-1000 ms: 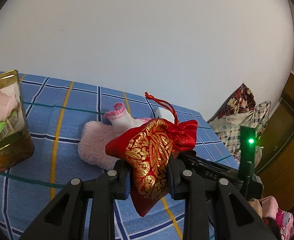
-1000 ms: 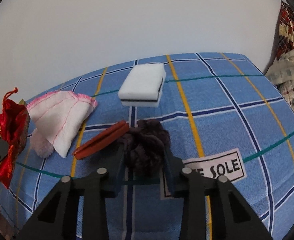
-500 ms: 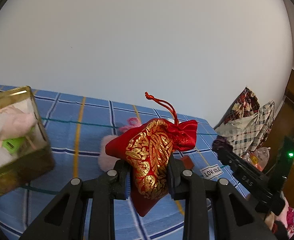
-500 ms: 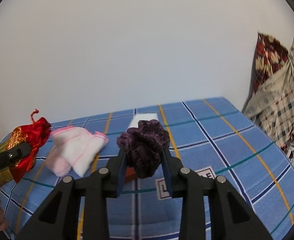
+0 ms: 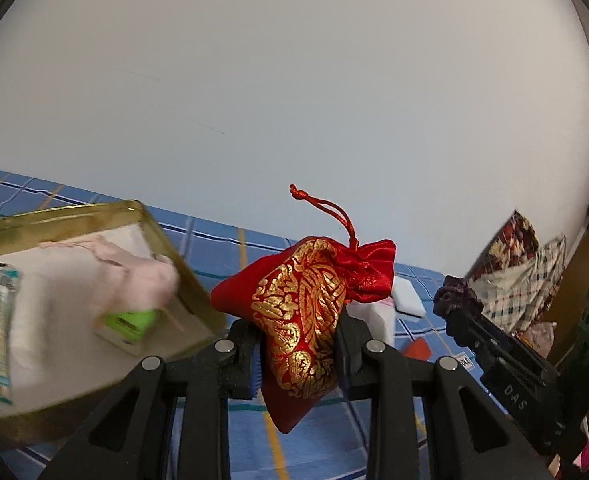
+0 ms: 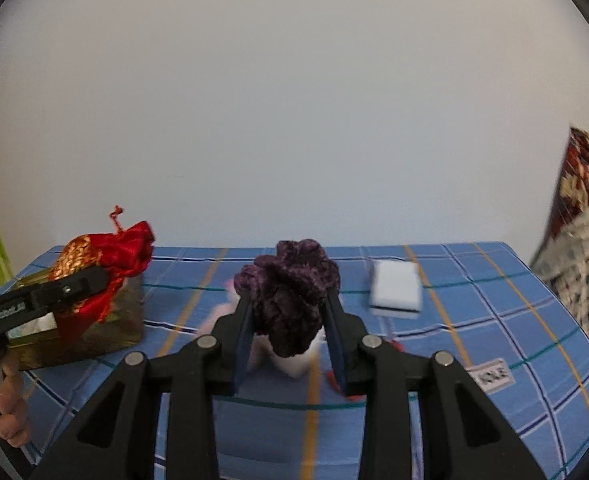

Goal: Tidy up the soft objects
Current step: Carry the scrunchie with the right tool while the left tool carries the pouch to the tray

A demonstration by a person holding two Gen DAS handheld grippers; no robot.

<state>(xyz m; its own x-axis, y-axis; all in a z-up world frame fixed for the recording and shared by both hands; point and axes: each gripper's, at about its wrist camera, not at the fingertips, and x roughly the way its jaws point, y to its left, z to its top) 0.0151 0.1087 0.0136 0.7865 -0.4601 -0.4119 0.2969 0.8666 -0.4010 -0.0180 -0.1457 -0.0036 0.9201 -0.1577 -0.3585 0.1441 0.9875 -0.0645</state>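
Note:
My left gripper [image 5: 299, 350] is shut on a red and gold drawstring pouch [image 5: 306, 300] and holds it in the air at the right edge of a gold tin box [image 5: 182, 276]. The pouch [image 6: 106, 256] also shows in the right wrist view over the box [image 6: 122, 320]. My right gripper [image 6: 288, 336] is shut on a dark purple scrunchie [image 6: 290, 292], lifted above the blue checked bed cover [image 6: 474, 312]. The scrunchie [image 5: 456, 294] shows in the left wrist view at the right. The box holds pale pink cloth [image 5: 134, 272] and a green packet [image 5: 128, 320].
A white sponge block [image 6: 396, 288] lies on the cover at the back right. White and pink cloth [image 6: 298, 356] and a red flat item [image 5: 416, 348] lie under the right gripper, mostly hidden. Plaid bedding [image 6: 586, 240] is piled at the right. A wall stands behind.
My left gripper carried the pouch left, up to the tin box. My right gripper lifted the scrunchie off the cover and moved left.

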